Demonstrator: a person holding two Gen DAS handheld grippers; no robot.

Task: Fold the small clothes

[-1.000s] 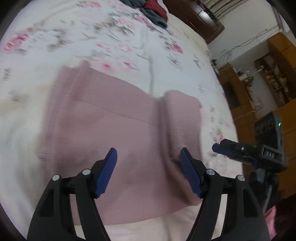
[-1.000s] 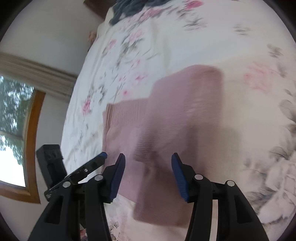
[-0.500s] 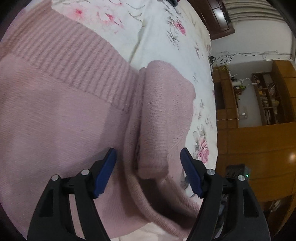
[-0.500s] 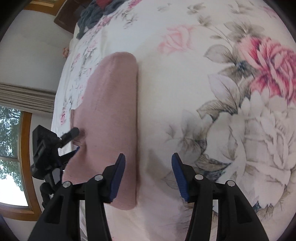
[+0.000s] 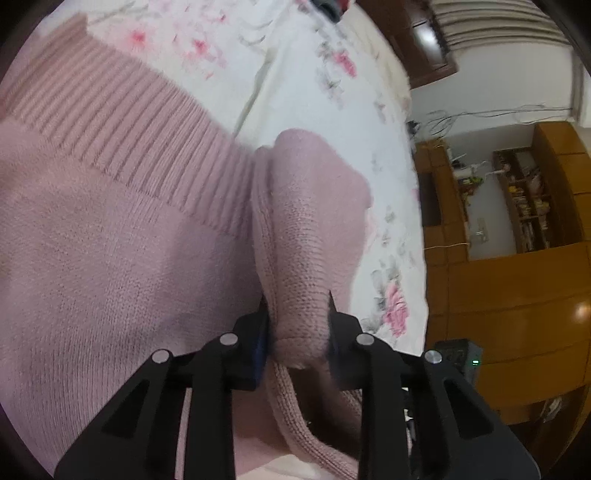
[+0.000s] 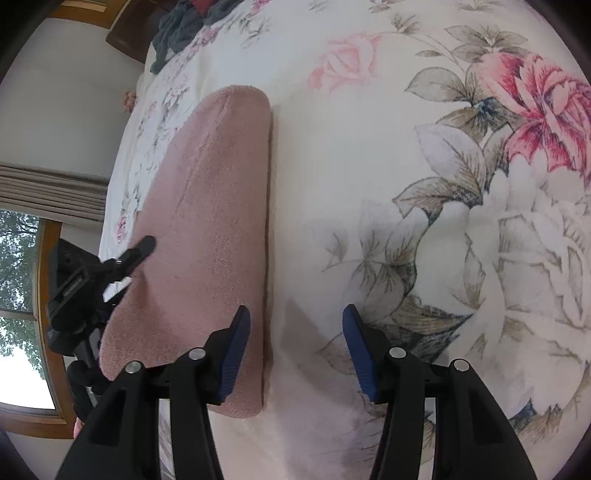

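A pink knit sweater [image 5: 110, 236] lies spread on the floral bedsheet [image 5: 295, 85], its ribbed hem toward the top left. Its folded sleeve [image 5: 310, 229] runs along the sweater's right side. My left gripper [image 5: 297, 325] is shut on the near end of that sleeve, both jaws pressed into the knit. In the right wrist view the same sweater [image 6: 207, 229] shows as a long folded pink edge on the left. My right gripper [image 6: 295, 343] stands open just over the bedsheet [image 6: 406, 206], its left finger [image 6: 236, 343] at the sweater's edge, nothing between the jaws.
Dark grey and red clothes [image 6: 184, 18] are piled at the far end of the bed. Wooden cabinets and shelves [image 5: 517, 229] stand past the bed's right edge. A window with a wooden frame [image 6: 26, 295] is on the left. The left gripper [image 6: 92, 280] shows in the right wrist view.
My left gripper went from open over the sleeve to shut on it. My right gripper moved down and right, off the sweater to the sheet beside it, still open.
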